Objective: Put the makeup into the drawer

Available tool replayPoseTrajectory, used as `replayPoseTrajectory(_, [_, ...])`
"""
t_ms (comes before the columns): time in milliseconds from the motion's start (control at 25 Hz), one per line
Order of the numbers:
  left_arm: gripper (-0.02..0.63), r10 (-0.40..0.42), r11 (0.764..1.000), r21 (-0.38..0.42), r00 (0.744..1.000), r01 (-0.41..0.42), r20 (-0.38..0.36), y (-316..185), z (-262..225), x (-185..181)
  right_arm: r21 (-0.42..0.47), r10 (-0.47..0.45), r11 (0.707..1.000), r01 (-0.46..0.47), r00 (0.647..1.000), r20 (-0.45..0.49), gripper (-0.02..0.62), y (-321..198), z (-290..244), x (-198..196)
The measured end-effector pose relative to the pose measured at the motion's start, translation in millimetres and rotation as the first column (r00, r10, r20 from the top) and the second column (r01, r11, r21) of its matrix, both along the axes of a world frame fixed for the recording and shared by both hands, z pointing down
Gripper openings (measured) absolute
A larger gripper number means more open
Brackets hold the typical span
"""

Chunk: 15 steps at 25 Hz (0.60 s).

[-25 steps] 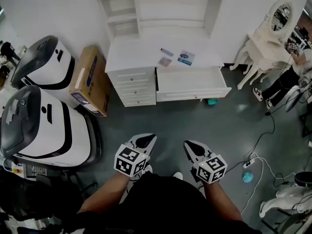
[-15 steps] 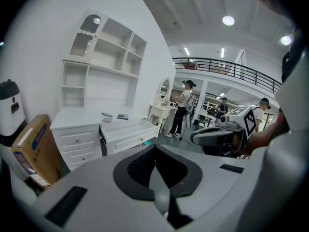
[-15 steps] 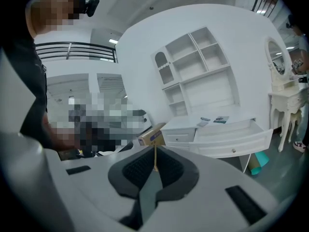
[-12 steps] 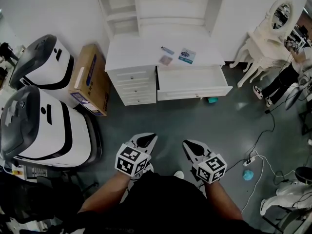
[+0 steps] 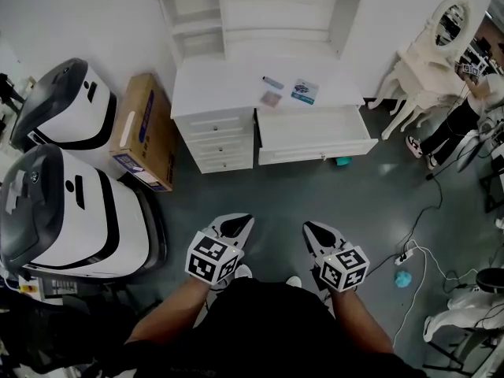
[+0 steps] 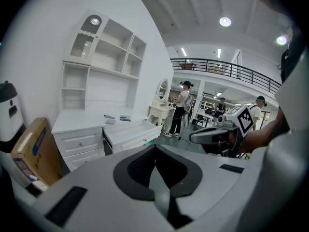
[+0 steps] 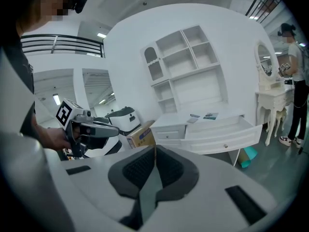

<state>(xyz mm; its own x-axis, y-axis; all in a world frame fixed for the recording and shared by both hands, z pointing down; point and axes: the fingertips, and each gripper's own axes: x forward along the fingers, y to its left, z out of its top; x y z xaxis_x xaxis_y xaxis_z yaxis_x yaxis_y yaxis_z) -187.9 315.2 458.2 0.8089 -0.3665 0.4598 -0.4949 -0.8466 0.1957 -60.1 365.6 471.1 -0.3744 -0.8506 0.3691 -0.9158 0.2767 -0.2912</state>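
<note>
Head view, top centre: white dresser (image 5: pixel 213 89), right-hand drawer (image 5: pixel 311 128) pulled open. Lower centre: left gripper (image 5: pixel 240 224) and right gripper (image 5: pixel 313 231), side by side over grey floor (image 5: pixel 276 191), well apart from dresser; jaws of both clenched, nothing between them. On dresser top, just behind open drawer: makeup (image 5: pixel 302 91), three small flat pieces, none in drawer.

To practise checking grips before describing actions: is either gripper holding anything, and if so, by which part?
Nothing is held. Both the left gripper and the right gripper have jaws shut together on nothing; the makeup lies on the dresser top.
</note>
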Motion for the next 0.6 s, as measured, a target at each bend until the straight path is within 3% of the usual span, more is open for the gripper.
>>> replayPoseTrajectory(360, [0.011, 0.024, 1.0, -0.007, 1.0, -0.024, -0.004, -15, 10, -39, -0.003, 0.005, 1.0, -0.005, 1.0, -0.02, 0.029, -10, 1, -44])
replayPoseTrajectory(600, [0.011, 0.035, 0.999, -0.026, 0.999, -0.035, -0.009, -17, 18, -49, -0.024, 0.035, 0.999, -0.035, 0.999, -0.018, 0.029, -6, 7, -50])
